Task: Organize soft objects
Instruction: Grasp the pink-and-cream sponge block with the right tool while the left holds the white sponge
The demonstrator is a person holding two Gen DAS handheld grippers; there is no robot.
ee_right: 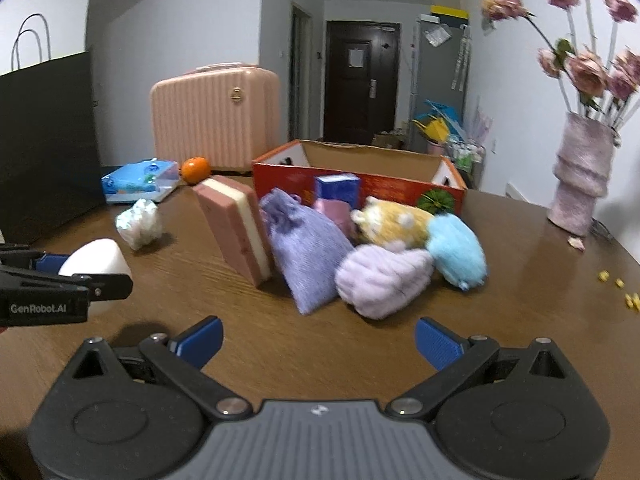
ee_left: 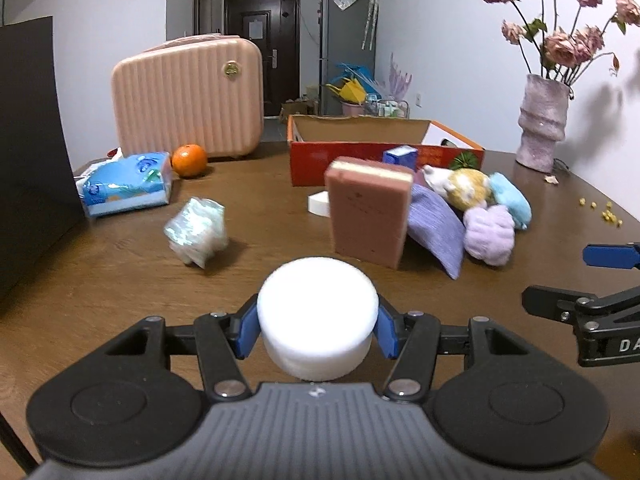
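Observation:
My left gripper (ee_left: 318, 330) is shut on a round white sponge puck (ee_left: 318, 312), held above the wooden table; the same white sponge puck (ee_right: 96, 262) shows at the left of the right wrist view. My right gripper (ee_right: 318, 344) stands open over bare table, nothing between its fingers. Ahead of it lie a pink layered sponge block (ee_right: 236, 228), a purple drawstring pouch (ee_right: 308, 252), a lilac plush (ee_right: 382, 280), a light blue plush (ee_right: 456, 250) and a yellow plush (ee_right: 394, 222). Behind them stands a red cardboard box (ee_right: 360, 184).
A crumpled plastic-wrapped bundle (ee_left: 196, 228), a blue tissue pack (ee_left: 126, 184), an orange (ee_left: 189, 160) and a pink case (ee_left: 188, 98) sit at left. A black bag (ee_left: 28, 140) borders the far left. A vase of dried flowers (ee_left: 542, 128) stands at right, crumbs (ee_left: 604, 212) nearby.

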